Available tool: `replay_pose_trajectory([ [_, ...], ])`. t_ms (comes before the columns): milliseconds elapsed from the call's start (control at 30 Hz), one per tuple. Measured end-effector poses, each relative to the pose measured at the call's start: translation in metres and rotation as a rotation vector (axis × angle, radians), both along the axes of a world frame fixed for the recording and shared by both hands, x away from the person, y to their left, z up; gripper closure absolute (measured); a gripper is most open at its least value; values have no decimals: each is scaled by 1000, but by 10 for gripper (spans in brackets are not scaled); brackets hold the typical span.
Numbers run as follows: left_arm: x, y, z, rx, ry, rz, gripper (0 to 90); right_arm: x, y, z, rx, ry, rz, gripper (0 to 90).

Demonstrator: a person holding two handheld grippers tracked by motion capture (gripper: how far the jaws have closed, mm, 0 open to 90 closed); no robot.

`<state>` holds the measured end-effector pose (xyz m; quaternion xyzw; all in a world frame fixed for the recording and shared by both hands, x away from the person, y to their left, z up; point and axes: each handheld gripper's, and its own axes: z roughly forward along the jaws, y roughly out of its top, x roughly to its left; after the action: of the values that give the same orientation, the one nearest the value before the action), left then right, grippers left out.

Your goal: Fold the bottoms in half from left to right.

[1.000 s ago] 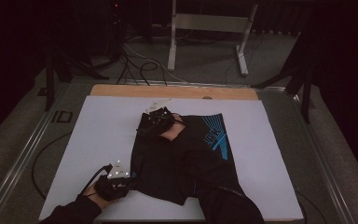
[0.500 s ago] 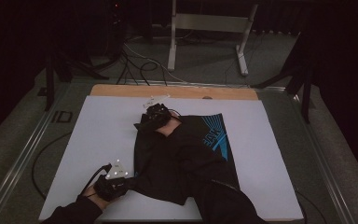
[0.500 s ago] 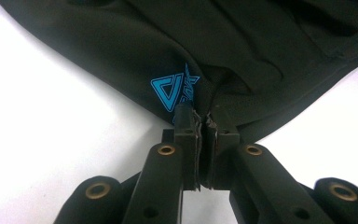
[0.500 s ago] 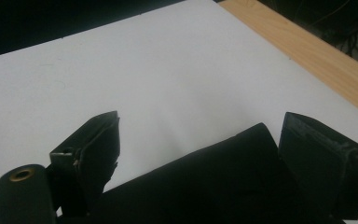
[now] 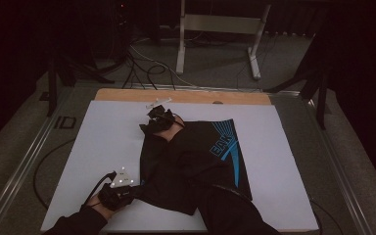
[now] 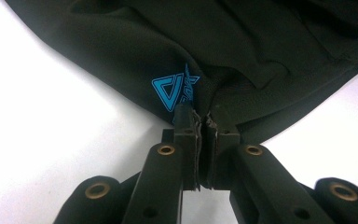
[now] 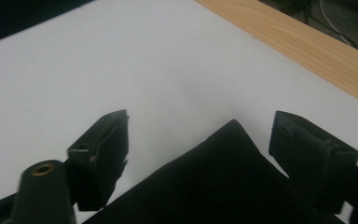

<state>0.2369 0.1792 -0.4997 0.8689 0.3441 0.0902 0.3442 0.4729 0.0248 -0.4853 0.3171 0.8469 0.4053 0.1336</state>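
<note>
A white table [image 5: 103, 147] edged with a wooden strip [image 5: 186, 96] at its far side is covered in the middle by a black garment [image 5: 186, 166] printed in blue. Its near-left edge is pinched between the closed jaws of the left gripper [image 6: 203, 116], beside a small blue logo [image 6: 172, 88]. At the far corner, the right gripper [image 7: 198, 140] is held with its jaws wide apart, just now closing a little, and the cloth's tip is seen between them, not pressed.

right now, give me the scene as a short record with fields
garment: black shorts with blue print, spread on the white sheet
left gripper: shut on the shorts' hem, beside a blue triangle logo
right gripper: jaws apart and just closing, far corner of the shorts between them, pads not touching
table edge: bare wood beyond the sheet
</note>
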Motion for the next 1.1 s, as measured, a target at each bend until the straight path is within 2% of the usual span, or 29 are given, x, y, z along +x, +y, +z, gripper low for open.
replay_pose_trajectory([
  [33, 0, 0, 0, -1, 1, 0, 848, 1, 1, -2, -14, 0, -7, 220],
  [100, 0, 0, 0, 0, -1, -2, 848, 3, 6, -4, -33, 5, -55, 249],
  [167, 0, 0, 1, 1, -3, -3, 848, 3, 10, -7, -72, -14, -87, 288],
  [333, 0, 0, 1, -2, -6, -4, 848, 2, 20, -12, -110, -17, -106, 323],
  [367, 0, 0, 1, -4, -5, -2, 848, 1, 25, -14, -140, -26, -133, 349],
  [467, 0, 0, 1, -3, -6, -5, 848, 1, 30, -17, -202, -43, -163, 377],
  [533, 0, 0, 2, -3, -7, -7, 848, 1, 32, -19, -222, -39, -189, 389],
  [667, 0, 0, 2, -5, -10, -7, 848, 3, 33, -24, -251, -26, -205, 422],
  [733, 0, -1, 2, -6, -11, -7, 848, 3, 34, -26, -277, -18, -210, 457],
  [867, -1, -1, 2, -5, -14, -8, 848, 5, 32, -29, -293, -10, -209, 530],
  [933, -1, -1, 2, -4, -15, -7, 848, 4, 32, -28, -303, -11, -210, 583],
  [1100, -1, -1, 2, -5, -15, -8, 848, 2, 31, -25, -319, -17, -163, 747],
])
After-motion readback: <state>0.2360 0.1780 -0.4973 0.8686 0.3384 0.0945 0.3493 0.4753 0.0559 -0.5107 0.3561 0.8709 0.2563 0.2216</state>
